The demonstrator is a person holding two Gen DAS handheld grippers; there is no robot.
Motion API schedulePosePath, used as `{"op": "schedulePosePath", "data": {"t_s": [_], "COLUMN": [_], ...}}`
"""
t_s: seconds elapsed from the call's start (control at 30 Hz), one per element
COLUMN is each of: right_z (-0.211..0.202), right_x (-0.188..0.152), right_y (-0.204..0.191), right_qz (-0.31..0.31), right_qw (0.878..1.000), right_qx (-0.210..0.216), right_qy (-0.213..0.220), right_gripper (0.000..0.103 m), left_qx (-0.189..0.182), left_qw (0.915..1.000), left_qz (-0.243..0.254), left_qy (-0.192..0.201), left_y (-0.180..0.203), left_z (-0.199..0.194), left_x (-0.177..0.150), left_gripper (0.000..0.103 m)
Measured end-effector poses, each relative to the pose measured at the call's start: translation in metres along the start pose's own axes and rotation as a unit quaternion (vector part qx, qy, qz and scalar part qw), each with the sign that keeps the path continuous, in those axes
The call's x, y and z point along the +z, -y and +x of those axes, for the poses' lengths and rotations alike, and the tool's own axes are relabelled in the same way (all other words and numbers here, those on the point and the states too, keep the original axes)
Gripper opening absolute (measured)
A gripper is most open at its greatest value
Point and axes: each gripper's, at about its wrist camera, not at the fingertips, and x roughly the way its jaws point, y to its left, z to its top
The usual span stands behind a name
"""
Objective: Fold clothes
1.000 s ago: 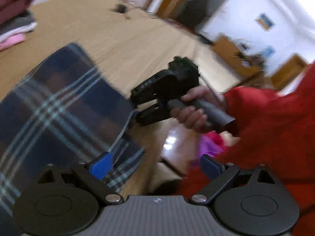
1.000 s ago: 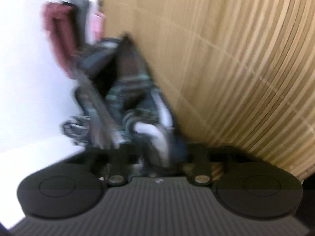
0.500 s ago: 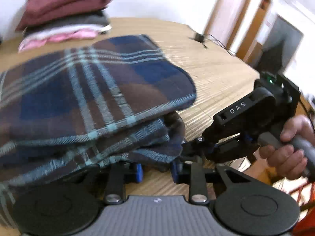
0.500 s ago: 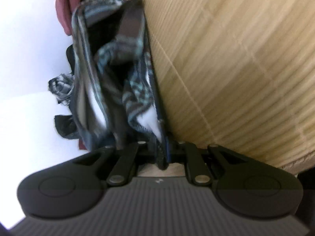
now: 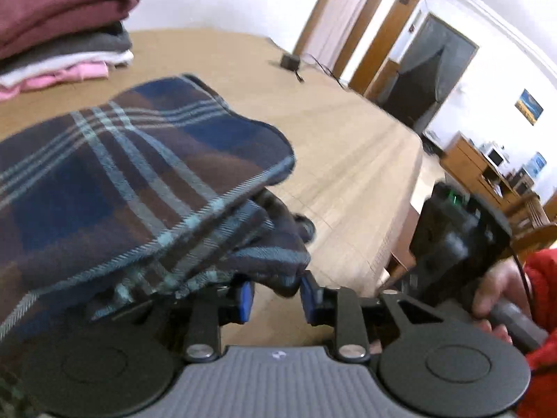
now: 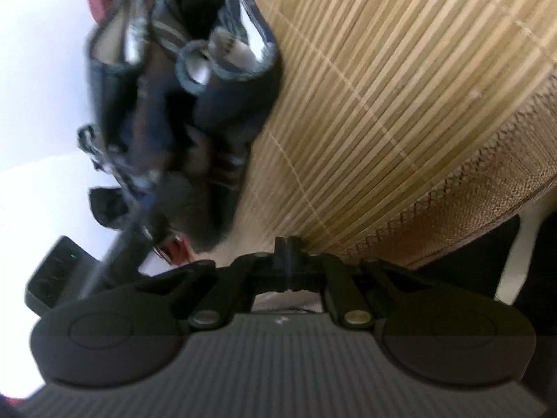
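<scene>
**Q:** Shirt first: where is it, and which step is in hand?

**A:** The plaid shirt [image 5: 132,181] lies folded in several layers on the bamboo mat [image 5: 348,160], near the person's edge of the table. I judge the fold is nearly made and the hands are settling the bundle. Behind it, well apart, stands a pile of folded clothes [image 5: 62,35].

**Q:** What does the left gripper do?

**A:** The left gripper [image 5: 275,296] sits at the near corner of the bundle. Its jaws stand at a narrow gap and are opening; a lump of the cloth hangs between the blue pads [image 5: 245,300], but they do not seem to press it.

**Q:** And the right one?

**A:** The right gripper [image 6: 287,254] has its fingers fully together with nothing between them. It is beside the shirt's edge, in the person's hand [image 5: 494,296], not touching the cloth as far as I can tell.

**Q:** What does the next move call for?

**A:** Probably a grip under all layers at once, so the bundle does not fall open when it goes to the pile.
</scene>
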Motion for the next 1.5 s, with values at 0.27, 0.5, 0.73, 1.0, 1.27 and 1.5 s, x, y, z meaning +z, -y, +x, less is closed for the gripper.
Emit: {"op": "schedulePosePath", "data": {"t_s": [0.27, 0.5, 0.73, 1.0, 1.27, 1.5], "right_z": [-0.077, -0.028, -0.001, -0.044, -0.023, -0.01], "right_x": [0.019, 0.066, 0.046, 0.04, 0.041, 0.044], "right_y": [-0.044, -0.044, -0.048, -0.053, -0.122, -0.129], "right_qz": [-0.098, -0.058, -0.075, -0.049, -0.14, -0.128], "right_qw": [0.981, 0.981, 0.988, 0.978, 0.977, 0.978], "right_qx": [-0.07, -0.109, -0.113, -0.122, -0.034, -0.012], "right_qy": [0.151, 0.152, 0.071, 0.161, 0.157, 0.167], "right_gripper": [0.091, 0.011, 0.011, 0.045, 0.066, 0.006], "left_qx": [0.002, -0.019, -0.013, -0.066, 0.019, 0.023], "left_qw": [0.9975, 0.9921, 0.9973, 0.9946, 0.9808, 0.948], "left_qz": [-0.068, -0.093, -0.005, -0.013, -0.137, -0.305], "left_qy": [0.017, 0.082, 0.072, 0.078, 0.138, 0.087], "left_y": [-0.036, -0.055, -0.038, -0.063, -0.12, -0.177], "left_z": [-0.048, -0.093, -0.02, -0.053, -0.154, -0.123], "left_x": [-0.041, -0.039, 0.007, 0.004, -0.026, -0.028], "left_gripper": [0.055, 0.077, 0.08, 0.07, 0.081, 0.019]}}
